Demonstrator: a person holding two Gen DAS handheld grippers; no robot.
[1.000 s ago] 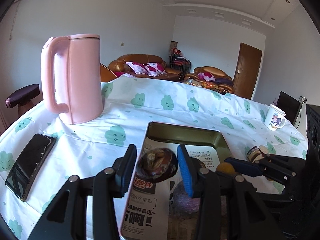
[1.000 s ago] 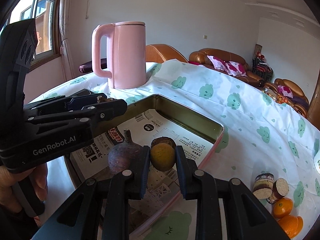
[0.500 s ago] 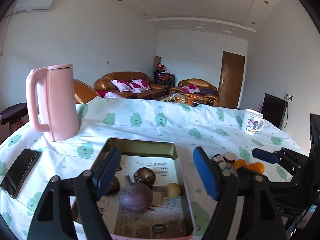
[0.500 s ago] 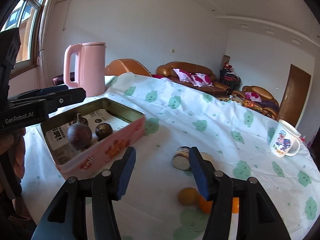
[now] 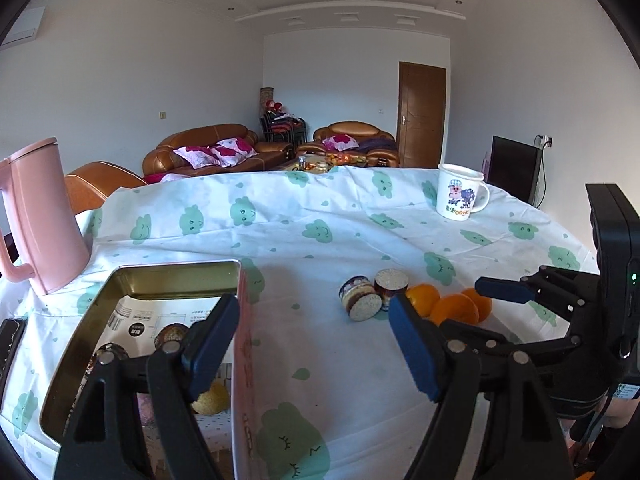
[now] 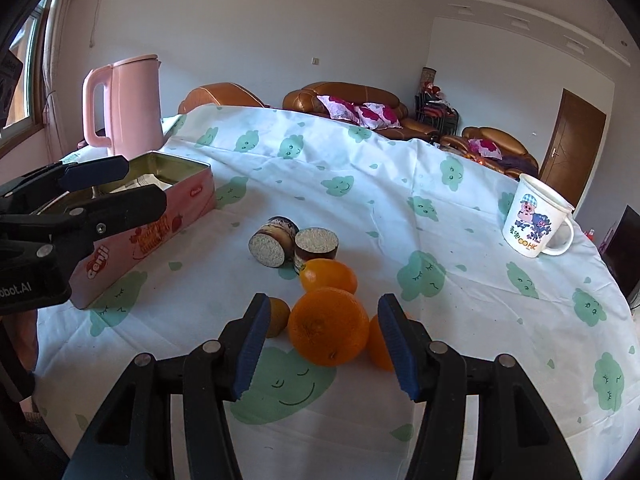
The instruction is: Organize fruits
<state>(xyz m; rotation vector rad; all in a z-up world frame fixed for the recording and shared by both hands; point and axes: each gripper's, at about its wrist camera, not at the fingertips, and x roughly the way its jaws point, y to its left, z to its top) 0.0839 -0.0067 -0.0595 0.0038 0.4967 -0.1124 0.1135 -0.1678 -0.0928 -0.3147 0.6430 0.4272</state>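
Between the blue-padded prongs of the left tongs, spread wide with nothing held, lies bare cloud-printed tablecloth on the table. Behind the left prong sits the pink rectangular tin box, paper-lined, with a small yellow fruit and a dark brown round fruit inside. Just beyond the right prong lie two short brown cylinders and round oranges.

Between the prongs of the right tongs, also spread apart, rests the large round orange, untouched. A smaller orange lies beyond it, a small brownish-yellow fruit just beside the left prong. The white cartoon mug stands far right.
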